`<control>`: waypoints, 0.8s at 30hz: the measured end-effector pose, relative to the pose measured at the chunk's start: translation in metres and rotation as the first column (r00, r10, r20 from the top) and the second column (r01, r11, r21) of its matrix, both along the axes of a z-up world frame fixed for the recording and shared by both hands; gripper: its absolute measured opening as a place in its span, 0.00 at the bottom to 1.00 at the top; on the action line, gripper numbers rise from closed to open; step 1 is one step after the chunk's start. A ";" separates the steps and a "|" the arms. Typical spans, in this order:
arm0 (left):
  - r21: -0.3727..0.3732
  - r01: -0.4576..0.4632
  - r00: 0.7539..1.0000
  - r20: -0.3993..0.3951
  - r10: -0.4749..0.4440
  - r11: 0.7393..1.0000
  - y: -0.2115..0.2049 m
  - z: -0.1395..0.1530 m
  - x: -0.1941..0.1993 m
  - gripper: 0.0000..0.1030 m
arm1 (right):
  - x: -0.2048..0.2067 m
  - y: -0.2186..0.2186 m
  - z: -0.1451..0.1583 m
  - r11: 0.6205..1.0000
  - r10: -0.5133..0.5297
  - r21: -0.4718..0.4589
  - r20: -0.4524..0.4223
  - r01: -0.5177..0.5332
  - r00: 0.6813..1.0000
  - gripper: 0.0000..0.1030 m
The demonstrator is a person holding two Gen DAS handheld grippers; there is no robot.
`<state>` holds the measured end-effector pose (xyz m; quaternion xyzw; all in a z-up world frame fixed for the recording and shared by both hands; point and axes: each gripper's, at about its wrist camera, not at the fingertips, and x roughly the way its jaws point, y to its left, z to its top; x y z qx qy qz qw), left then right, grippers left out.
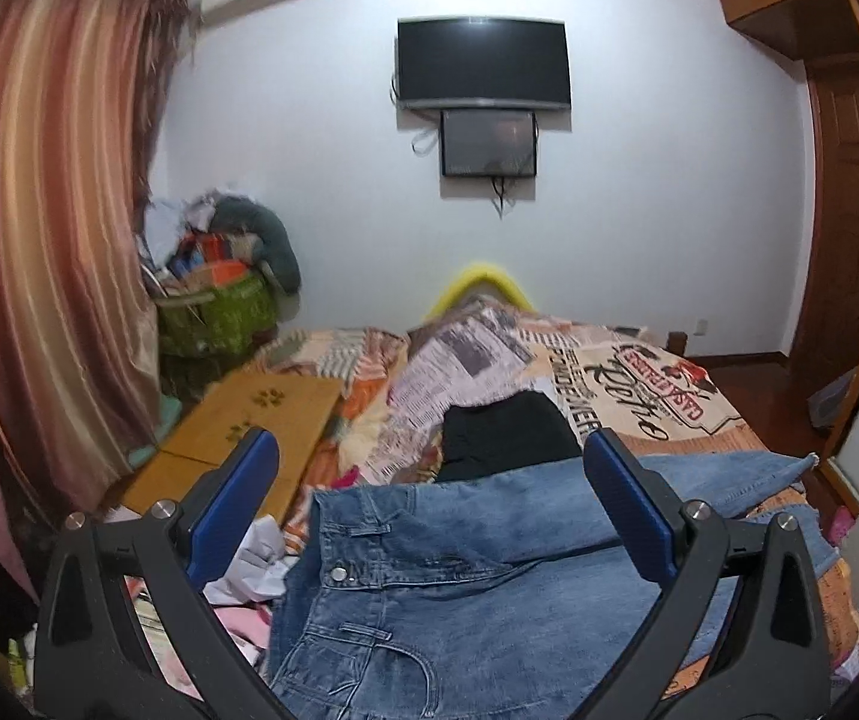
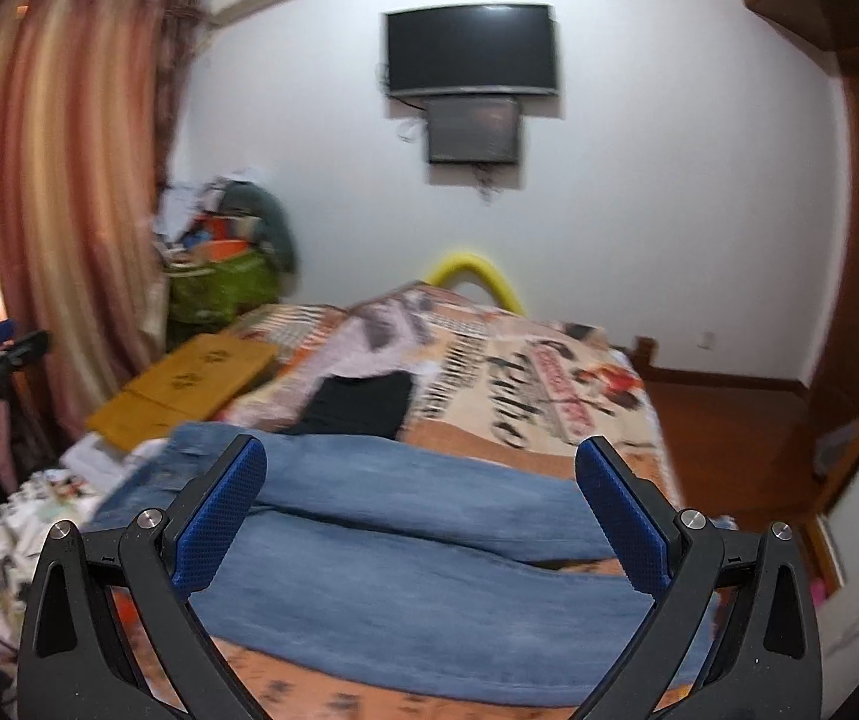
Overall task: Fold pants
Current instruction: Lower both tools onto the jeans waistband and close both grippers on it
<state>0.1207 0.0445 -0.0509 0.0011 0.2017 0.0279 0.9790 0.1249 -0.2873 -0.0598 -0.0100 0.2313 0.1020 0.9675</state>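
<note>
Blue-padded fingers of the left gripper (image 1: 429,480) stand wide apart with nothing between them, poised above the waistband end of the jeans (image 1: 459,588), where the metal button and belt loops face up. Over on the other side, the right gripper (image 2: 420,492) is likewise spread wide and holding nothing, hanging above the two denim legs, which stretch side by side across the patterned bedspread (image 2: 549,384) toward the right edge of the bed. The jeans lie flat, waist to the left and hems to the right, neither tool touching the cloth as far as I can tell. Just beyond the jeans sits a black garment (image 1: 504,435), partly overlapped by the denim. A yellow wooden board (image 1: 237,438) lies on the bed's left side, well clear of both grippers.
</note>
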 end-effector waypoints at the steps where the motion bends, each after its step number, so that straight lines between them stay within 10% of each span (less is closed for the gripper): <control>1: -0.012 -0.001 1.000 -0.014 0.001 1.000 0.006 -0.004 0.010 1.00 | 0.004 -0.006 -0.002 1.000 -0.013 0.006 -0.009 0.013 1.000 1.00; 13: -0.065 -0.071 0.967 -0.248 0.053 0.995 0.083 -0.084 0.139 0.70 | 0.079 -0.069 -0.056 0.983 -0.181 -0.044 -0.142 0.176 0.973 0.90; 24: -0.059 -0.148 0.866 -0.490 0.101 0.987 0.129 -0.200 0.231 0.47 | 0.152 -0.091 -0.124 0.990 -0.143 -0.034 -0.348 0.140 0.927 0.49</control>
